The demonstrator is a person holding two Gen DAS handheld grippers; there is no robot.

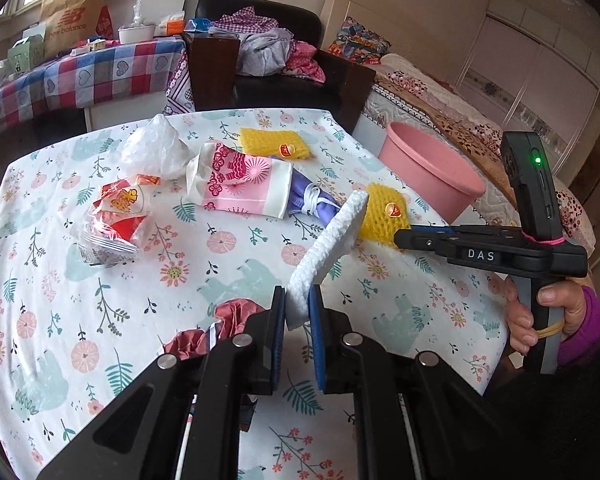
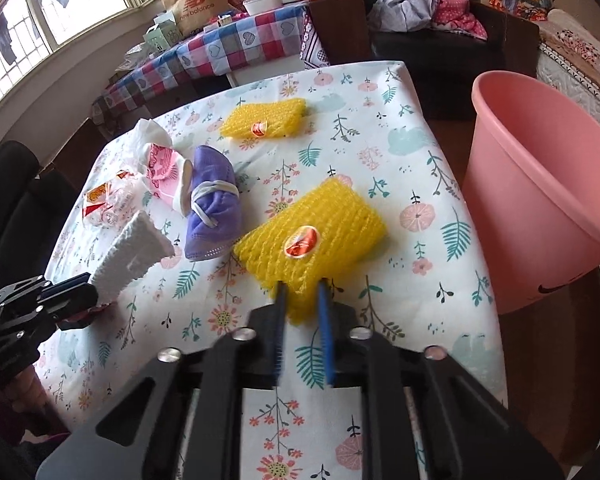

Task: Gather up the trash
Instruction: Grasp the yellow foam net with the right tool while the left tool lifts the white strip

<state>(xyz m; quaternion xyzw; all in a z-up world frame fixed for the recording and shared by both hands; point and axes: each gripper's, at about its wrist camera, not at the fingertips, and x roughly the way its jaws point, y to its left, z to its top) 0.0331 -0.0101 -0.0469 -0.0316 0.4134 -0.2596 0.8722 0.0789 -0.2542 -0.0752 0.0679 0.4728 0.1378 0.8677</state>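
Left gripper [image 1: 297,312] clamped on foam [image 1: 328,248] | right gripper [image 2: 302,300] closed on yellow net [image 2: 312,236] | bin [image 2: 540,184] beside table [image 2: 440,184]

Soft, even daylight fills both views. In the right wrist view it comes from the windows [image 2: 40,12] at ten o'clock, where the panes are blown out to white. Shadows on the tablecloth [image 2: 400,168] are faint and short. Both pictures bend strongly toward the edges, with dark corners from the round lens. The middle of each is sharp; the blue pads [image 2: 327,336] at six o'clock in the right wrist view are smeared with blur. A green lamp [image 1: 537,159] glows at three o'clock in the left wrist view.
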